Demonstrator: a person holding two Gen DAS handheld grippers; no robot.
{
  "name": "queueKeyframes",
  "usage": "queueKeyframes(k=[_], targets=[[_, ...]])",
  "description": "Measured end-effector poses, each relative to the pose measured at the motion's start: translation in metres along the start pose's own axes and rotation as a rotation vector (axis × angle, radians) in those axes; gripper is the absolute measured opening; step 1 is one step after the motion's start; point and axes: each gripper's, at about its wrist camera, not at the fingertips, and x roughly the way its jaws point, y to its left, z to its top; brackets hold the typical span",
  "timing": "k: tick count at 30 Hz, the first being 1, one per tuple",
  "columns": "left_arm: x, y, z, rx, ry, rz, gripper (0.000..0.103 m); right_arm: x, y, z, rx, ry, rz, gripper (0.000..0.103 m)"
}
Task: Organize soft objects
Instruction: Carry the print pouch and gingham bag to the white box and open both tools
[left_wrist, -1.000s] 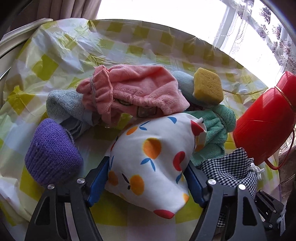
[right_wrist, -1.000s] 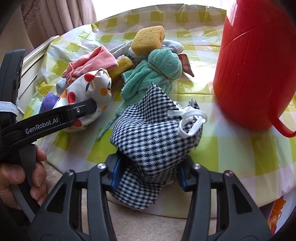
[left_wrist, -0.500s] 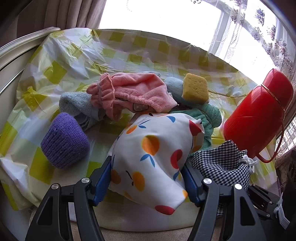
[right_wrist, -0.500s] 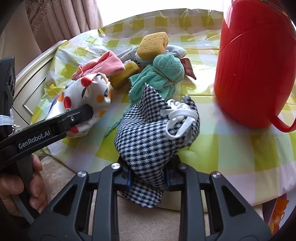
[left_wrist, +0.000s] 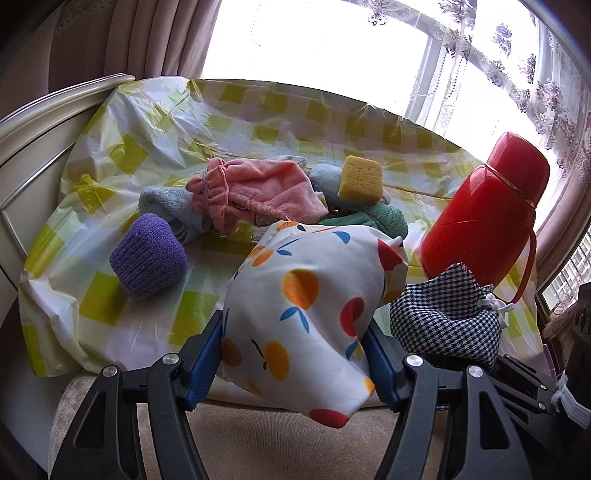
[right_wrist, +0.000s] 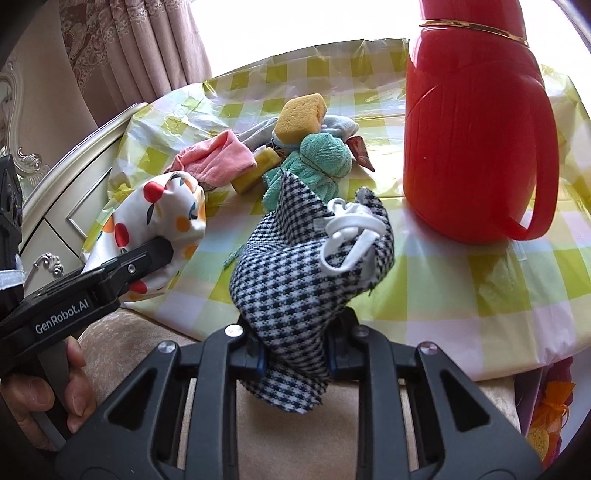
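Observation:
My left gripper (left_wrist: 295, 350) is shut on a white fruit-print pouch (left_wrist: 306, 306), held above the table's near edge; the same pouch (right_wrist: 159, 218) shows at the left of the right wrist view. My right gripper (right_wrist: 293, 356) is shut on a black-and-white checked drawstring bag (right_wrist: 306, 273), also lifted at the near edge; that bag (left_wrist: 447, 314) appears right of the pouch. On the table lie a purple knitted piece (left_wrist: 147, 254), a pink cloth (left_wrist: 255, 192), a yellow sponge (left_wrist: 360, 179), a green towel (right_wrist: 321, 162) and a light blue towel (left_wrist: 162, 203).
A tall red thermos jug (right_wrist: 476, 129) stands on the right of the yellow-checked plastic tablecloth (left_wrist: 155, 155). A cream cabinet (right_wrist: 55, 199) stands at the left. Curtains and a bright window are behind. Beige upholstery (right_wrist: 258, 424) lies below both grippers. A hand (right_wrist: 55, 391) holds the left gripper.
Both grippers have pulled back and up from the table with their bags. The right jaws have squeezed tighter on the checked bag. The pile on the table looks farther away.

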Motion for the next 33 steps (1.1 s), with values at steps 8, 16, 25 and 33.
queueKeyframes(k=[8, 16, 25, 33], targets=[[-0.016, -0.025, -0.016, 0.033, -0.009, -0.045, 0.070, -0.029, -0.016, -0.011, 0.057, -0.022, -0.005, 0.026], [-0.029, -0.064, -0.034, 0.099, -0.010, -0.108, 0.070, -0.089, -0.056, -0.033, 0.161, -0.065, -0.045, 0.026], [-0.035, -0.109, -0.046, 0.166, 0.005, -0.190, 0.070, -0.163, -0.122, -0.077, 0.257, -0.051, -0.184, 0.026], [-0.039, -0.139, -0.052, 0.212, 0.017, -0.251, 0.070, -0.181, -0.173, -0.121, 0.360, 0.079, -0.259, 0.030]])
